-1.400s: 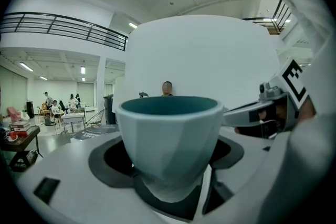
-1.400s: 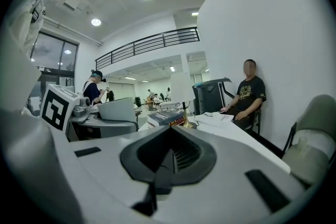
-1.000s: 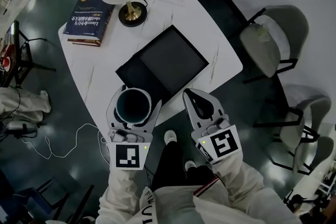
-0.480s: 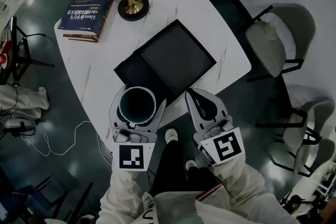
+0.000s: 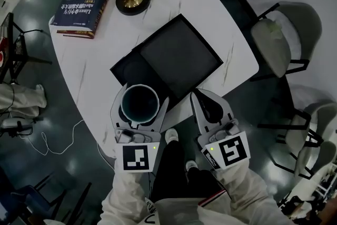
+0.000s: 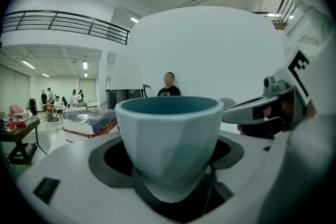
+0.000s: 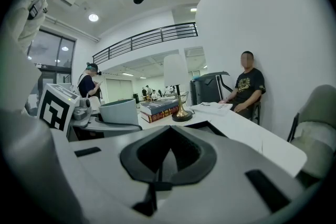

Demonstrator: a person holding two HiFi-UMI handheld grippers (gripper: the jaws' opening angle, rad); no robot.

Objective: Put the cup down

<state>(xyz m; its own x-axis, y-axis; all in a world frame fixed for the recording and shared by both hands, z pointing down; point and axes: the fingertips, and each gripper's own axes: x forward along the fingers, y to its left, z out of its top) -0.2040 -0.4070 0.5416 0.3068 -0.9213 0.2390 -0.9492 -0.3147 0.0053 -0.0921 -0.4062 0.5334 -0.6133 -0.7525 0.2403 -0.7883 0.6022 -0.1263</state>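
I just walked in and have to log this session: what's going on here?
A person at the white table holds a gripper in each hand. The left gripper is shut on a pale cup with a teal inside, upright over the table's near edge, beside the corner of a black tray. Whether the cup touches the table cannot be told. The right gripper is shut and empty alongside. The cup is not yet released.

Your cup (image 5: 139, 103), pale grey outside, teal inside, between your left jaws, black tray (image 5: 179, 58) just ahead of them, white grey-veined table (image 5: 89, 71), blue book (image 5: 81, 5) and brass lamp base (image 5: 131, 0) beyond.
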